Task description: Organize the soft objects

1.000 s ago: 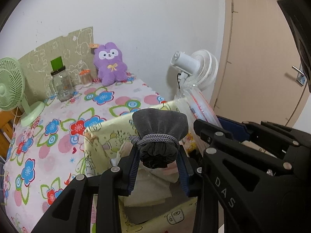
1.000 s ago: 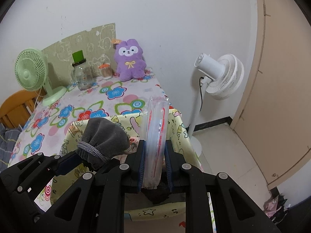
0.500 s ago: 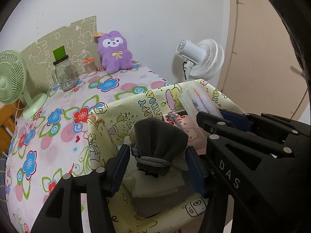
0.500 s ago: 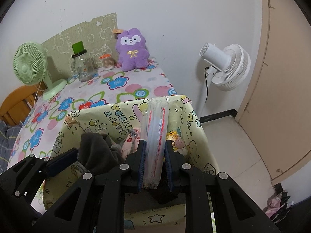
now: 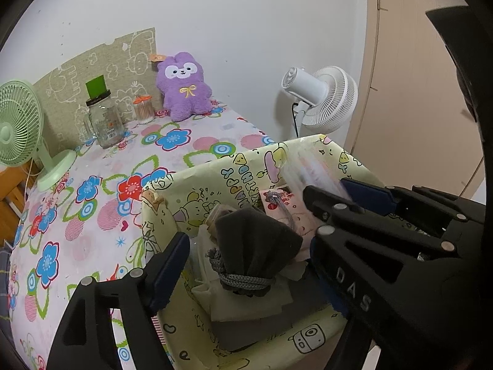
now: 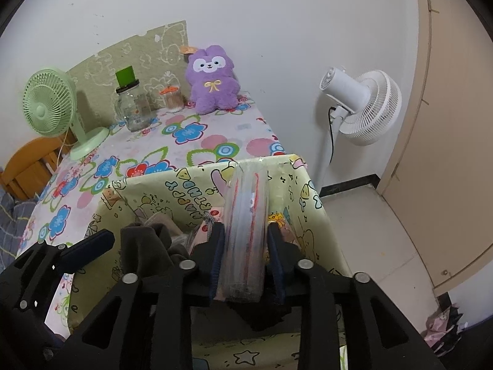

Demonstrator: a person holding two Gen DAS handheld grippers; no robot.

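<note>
My left hand-held gripper [image 5: 246,265] gapes wide around the grey pouch [image 5: 255,246] resting in the fabric bin [image 5: 246,166]; my right hand-held gripper [image 6: 245,254] clamps a clear plastic packet [image 6: 245,215] over it, best lowered flat beside the pouch before letting go

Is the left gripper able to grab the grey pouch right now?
Probably yes. The left gripper is open, its fingers on either side of the grey pouch, which lies on top in the yellow bin with nothing covering it.
</note>
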